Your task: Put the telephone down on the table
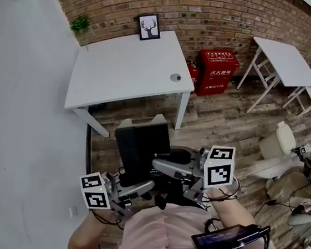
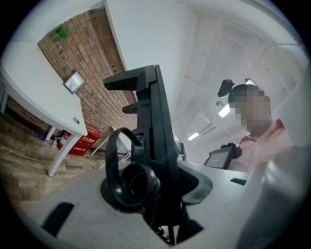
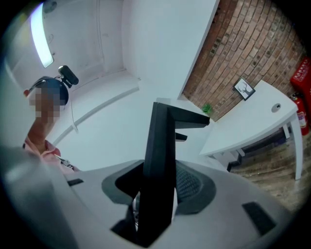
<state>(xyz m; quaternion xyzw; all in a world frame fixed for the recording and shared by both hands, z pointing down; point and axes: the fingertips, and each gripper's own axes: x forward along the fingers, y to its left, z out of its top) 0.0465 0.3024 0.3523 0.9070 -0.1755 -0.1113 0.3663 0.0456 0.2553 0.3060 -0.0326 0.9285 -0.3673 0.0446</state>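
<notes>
— Black matt plastic: we log the telephone (image 1: 140,147) as a flat slab. It is held in the air over the wooden plank floor (image 1: 222,123), just short of the near edge of the white table (image 1: 122,70), and is not on the table.

— Agreed. Which way does it run?

— In the head view its long axis leads away from us toward the table, and the broad face is turned to that camera. In both gripper views we see it edge-on, as a thin dark blade rising between the jaws. It has a stepped, square-cornered block at its far end.

— Grip?

— We note the left gripper (image 1: 140,187) clamped on the slab from the left side and the right gripper (image 1: 162,164) clamped on it from the right. The grey pads press the plastic in each gripper view.

— Anything loose?

— A glossy black cord (image 2: 112,165) curls in one round loop just beside the body, seen in the left gripper view.

— Surroundings for our record?

— The table top is smooth, with a framed picture (image 1: 149,26) on it against the rough brick wall (image 1: 212,16). A red cabinet (image 1: 217,72) stands on the floor to the table's right.
</notes>
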